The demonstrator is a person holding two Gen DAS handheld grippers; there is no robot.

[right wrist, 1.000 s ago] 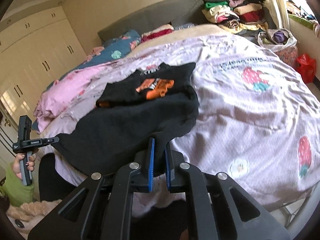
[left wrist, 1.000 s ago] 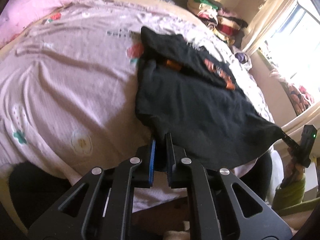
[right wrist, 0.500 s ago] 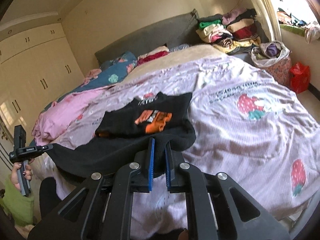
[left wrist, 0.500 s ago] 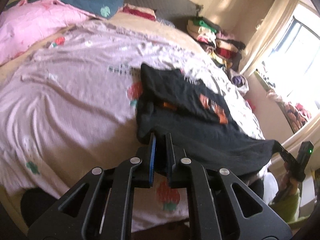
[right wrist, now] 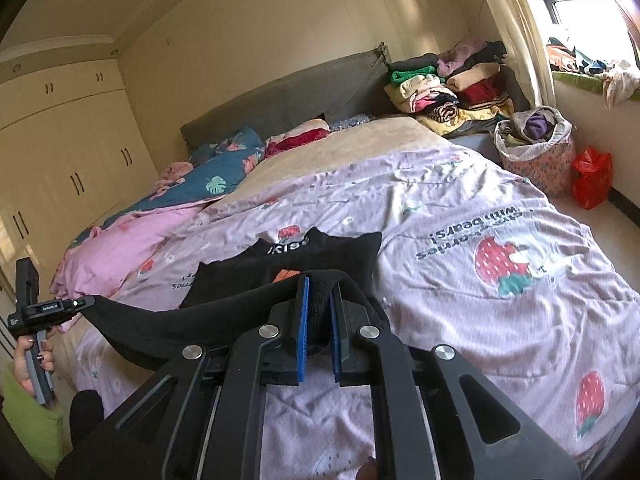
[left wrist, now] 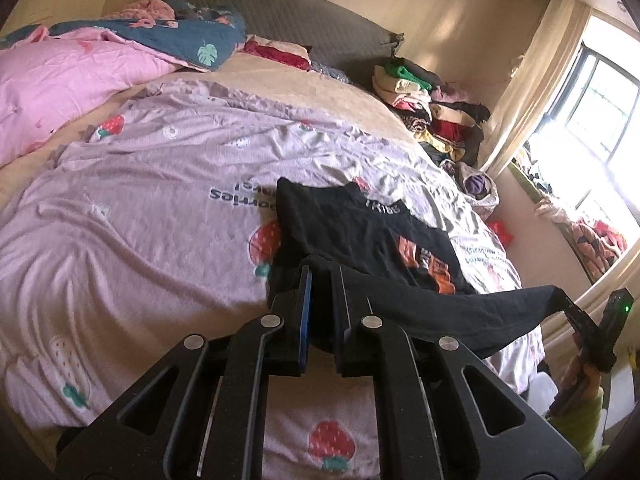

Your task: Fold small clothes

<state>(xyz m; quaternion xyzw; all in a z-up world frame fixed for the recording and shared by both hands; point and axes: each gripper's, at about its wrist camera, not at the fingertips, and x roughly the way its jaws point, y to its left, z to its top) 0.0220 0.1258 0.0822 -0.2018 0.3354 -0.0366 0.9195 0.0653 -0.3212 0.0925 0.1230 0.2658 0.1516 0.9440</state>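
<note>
Fingers of left gripper (left wrist: pixel 320 276) and right gripper (right wrist: pixel 318 284) clamp black shirt (left wrist: pixel 360 232); print half hidden.

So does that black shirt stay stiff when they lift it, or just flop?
Likely floppy: the black shirt sags in a curve between the left tool and right tool. Probably light, since two small pinches hold its edge up. The rest drapes on the bedspread.
</note>
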